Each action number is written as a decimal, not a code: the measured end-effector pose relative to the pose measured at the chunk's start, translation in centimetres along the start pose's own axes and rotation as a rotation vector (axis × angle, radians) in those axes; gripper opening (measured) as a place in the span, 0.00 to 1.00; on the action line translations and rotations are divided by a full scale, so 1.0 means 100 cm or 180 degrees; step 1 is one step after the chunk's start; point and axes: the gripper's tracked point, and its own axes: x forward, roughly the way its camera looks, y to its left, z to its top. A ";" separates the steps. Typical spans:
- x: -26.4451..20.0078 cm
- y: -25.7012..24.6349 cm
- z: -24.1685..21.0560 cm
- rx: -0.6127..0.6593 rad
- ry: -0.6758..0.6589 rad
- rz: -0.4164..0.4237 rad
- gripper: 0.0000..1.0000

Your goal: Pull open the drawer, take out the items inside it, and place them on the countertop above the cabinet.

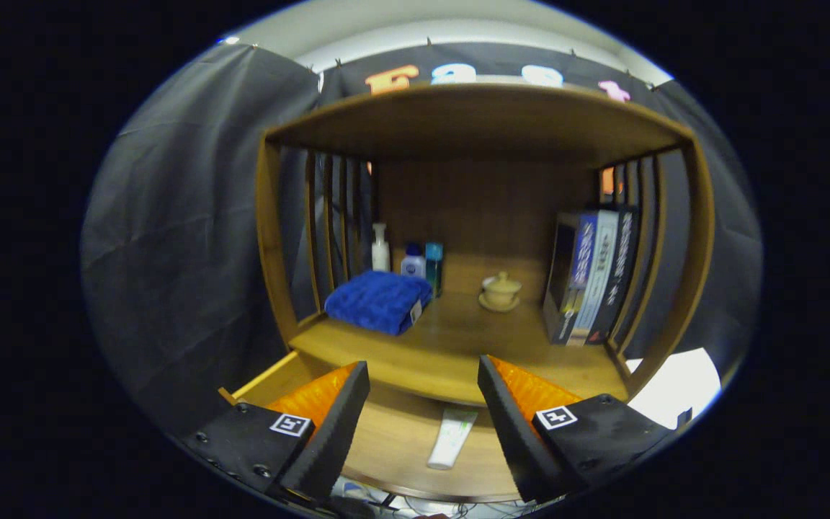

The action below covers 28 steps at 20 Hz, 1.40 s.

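Drawer (386, 432) already pulled out below the counter (451, 346), white tube (451, 438) lying flat inside between the fingers and slightly ahead; tool (424, 404) wide open, holding nothing, poised above it, probably lining up the grab.

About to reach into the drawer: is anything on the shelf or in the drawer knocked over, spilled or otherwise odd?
Nothing stands out. The open drawer holds a white tube lying flat between the spread, empty fingers. On the countertop the folded blue towel, bottles, lidded cup and books sit tidy.
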 end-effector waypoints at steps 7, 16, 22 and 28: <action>0.057 -0.022 -0.106 0.0196 0.1356 -0.0166 0.98; 0.071 -0.038 -0.164 0.0231 0.2315 -0.0289 0.99; 0.078 -0.046 -0.185 0.0266 0.2527 -0.0417 0.89; 0.072 -0.045 -0.155 0.0293 0.2416 -0.0328 0.48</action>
